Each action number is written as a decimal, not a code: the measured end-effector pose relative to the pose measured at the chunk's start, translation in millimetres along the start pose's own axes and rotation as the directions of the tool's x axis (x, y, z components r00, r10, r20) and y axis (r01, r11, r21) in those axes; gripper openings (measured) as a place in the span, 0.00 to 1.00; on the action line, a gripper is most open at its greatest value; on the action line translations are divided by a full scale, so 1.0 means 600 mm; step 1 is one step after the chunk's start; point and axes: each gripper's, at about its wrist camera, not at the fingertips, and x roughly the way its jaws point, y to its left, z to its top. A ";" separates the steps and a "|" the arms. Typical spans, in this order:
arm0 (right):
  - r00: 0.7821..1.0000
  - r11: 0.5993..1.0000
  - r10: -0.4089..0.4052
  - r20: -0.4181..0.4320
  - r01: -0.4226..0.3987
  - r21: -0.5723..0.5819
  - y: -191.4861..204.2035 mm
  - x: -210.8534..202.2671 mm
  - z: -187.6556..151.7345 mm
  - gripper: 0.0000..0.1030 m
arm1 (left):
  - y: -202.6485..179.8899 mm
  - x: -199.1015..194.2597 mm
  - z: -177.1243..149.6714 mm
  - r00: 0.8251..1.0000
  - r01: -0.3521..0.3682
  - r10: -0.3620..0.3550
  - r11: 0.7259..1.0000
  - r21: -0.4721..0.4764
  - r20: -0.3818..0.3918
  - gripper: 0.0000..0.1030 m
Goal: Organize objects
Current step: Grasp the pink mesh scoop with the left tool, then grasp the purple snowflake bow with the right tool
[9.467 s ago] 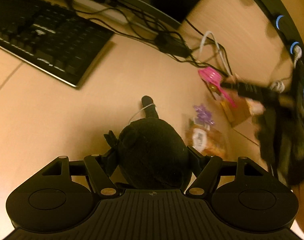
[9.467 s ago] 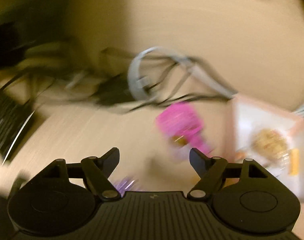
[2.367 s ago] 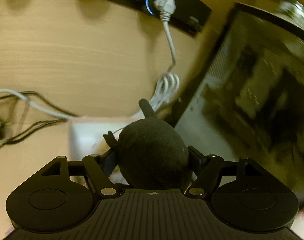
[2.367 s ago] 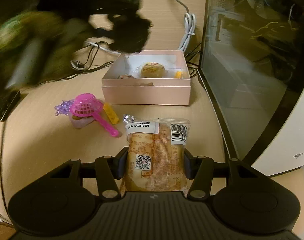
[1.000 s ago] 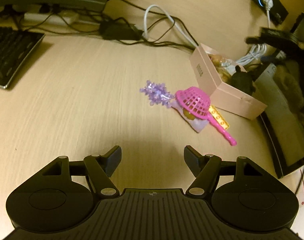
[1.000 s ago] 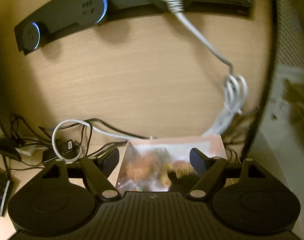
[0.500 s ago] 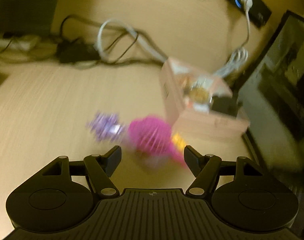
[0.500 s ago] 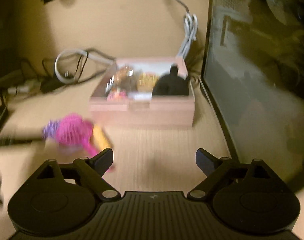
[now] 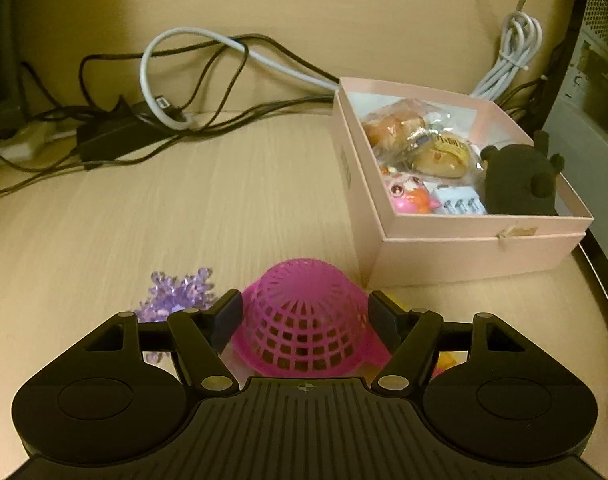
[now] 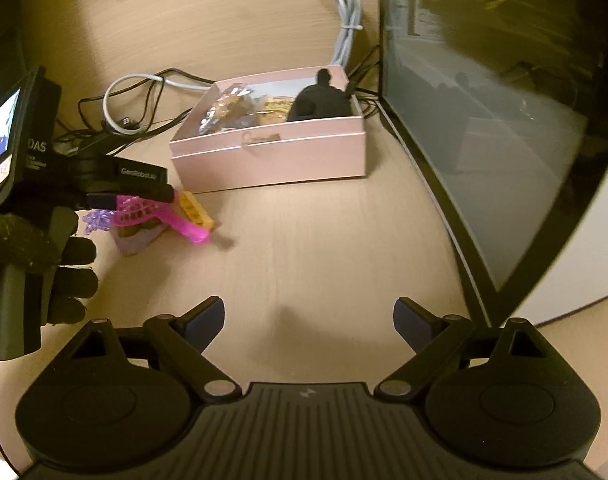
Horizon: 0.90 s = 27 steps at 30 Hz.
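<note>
Pink lattice strainer (image 9: 304, 320), domed plastic, between spread left tool (image 9: 304, 314) fingers; right tool (image 10: 308, 318) apart, empty.

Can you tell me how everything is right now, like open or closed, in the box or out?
Pink box: open, no lid on.
Black plush toy: inside the box.
Snack packets: inside the box.
Pink strainer: upside down on the desk, between the left tool's fingers.
Purple beads: on the desk.
Right tool: open, empty.

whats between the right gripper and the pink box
Only bare desk: in the right wrist view, the open right gripper faces the pink box across empty wood. The pink strainer lies off to the left.
</note>
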 end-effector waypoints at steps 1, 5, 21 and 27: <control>1.000 1.000 -0.002 -0.002 0.002 0.006 -0.005 0.000 0.000 0.89 | 0.001 0.001 0.000 1.000 0.004 -0.004 1.000 0.000 0.008 0.70; 1.000 1.000 -0.006 -0.012 0.006 0.019 -0.015 0.009 0.002 0.89 | 0.008 -0.009 -0.001 0.998 0.043 -0.043 0.999 0.002 0.041 0.66; 0.993 0.986 0.115 -0.038 -0.118 -0.114 0.072 0.069 0.038 0.90 | 0.125 -0.167 -0.092 0.975 0.220 -0.218 0.974 -0.045 0.042 0.65; 0.985 0.970 0.160 -0.072 -0.170 -0.175 0.129 0.084 0.035 0.90 | 0.182 -0.189 -0.133 0.985 0.175 -0.173 0.979 -0.105 0.024 0.65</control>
